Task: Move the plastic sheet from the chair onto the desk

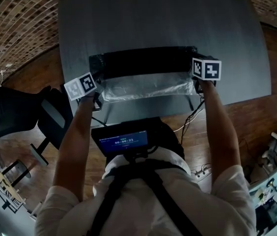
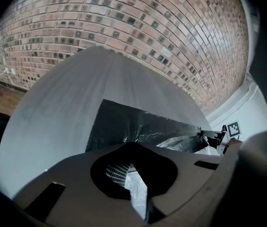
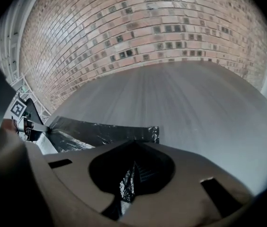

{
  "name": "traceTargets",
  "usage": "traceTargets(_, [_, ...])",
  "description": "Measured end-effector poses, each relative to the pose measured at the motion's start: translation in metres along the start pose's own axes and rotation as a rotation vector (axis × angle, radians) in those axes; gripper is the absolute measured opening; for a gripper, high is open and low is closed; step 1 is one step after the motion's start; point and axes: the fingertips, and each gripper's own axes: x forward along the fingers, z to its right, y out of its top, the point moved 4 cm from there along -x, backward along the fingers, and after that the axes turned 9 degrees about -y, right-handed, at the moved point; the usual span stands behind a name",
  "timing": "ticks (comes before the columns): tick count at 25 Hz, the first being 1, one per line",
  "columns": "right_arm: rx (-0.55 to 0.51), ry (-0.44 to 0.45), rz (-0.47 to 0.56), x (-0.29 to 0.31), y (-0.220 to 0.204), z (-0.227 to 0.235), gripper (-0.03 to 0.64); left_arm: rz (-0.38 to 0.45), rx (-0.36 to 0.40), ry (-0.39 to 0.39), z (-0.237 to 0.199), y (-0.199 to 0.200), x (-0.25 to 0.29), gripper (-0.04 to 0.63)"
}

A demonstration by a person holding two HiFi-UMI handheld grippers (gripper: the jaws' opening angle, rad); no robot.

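The plastic sheet point(image 1: 143, 85) is stretched between my two grippers over the near edge of the dark grey desk point(image 1: 158, 18). Its far part lies black and flat on the desk top, and its near part hangs shiny and crinkled. My left gripper point(image 1: 97, 100) is shut on the sheet's left corner. My right gripper point(image 1: 198, 85) is shut on the right corner. In the left gripper view a fold of sheet point(image 2: 136, 186) is pinched in the shut left gripper point(image 2: 132, 174), with the rest of it spread on the desk point(image 2: 53, 112). The right gripper view shows the sheet point(image 3: 100, 132) running left from the right gripper point(image 3: 129, 183).
A black chair point(image 1: 55, 114) stands left of me on the wooden floor, with another dark seat point(image 1: 8, 109) further left. A brick wall point(image 2: 124, 27) rises behind the desk. Cables point(image 1: 187, 119) lie under the desk edge. Cluttered shelves point(image 1: 276, 181) are at the lower right.
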Motion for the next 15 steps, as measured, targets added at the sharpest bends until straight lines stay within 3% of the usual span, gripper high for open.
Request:
traceTargets(7, [-0.006, -0.014, 0.012, 0.002, 0.0, 0.004, 0.0, 0.003, 0.017, 0.062, -0.019, -0.001, -0.016, 0.003])
traceTargets(15, [-0.078, -0.09, 0.003, 0.006, 0.009, 0.013, 0.0, -0.003, 0.065, 0.095, -0.02, -0.012, -0.019, 0.003])
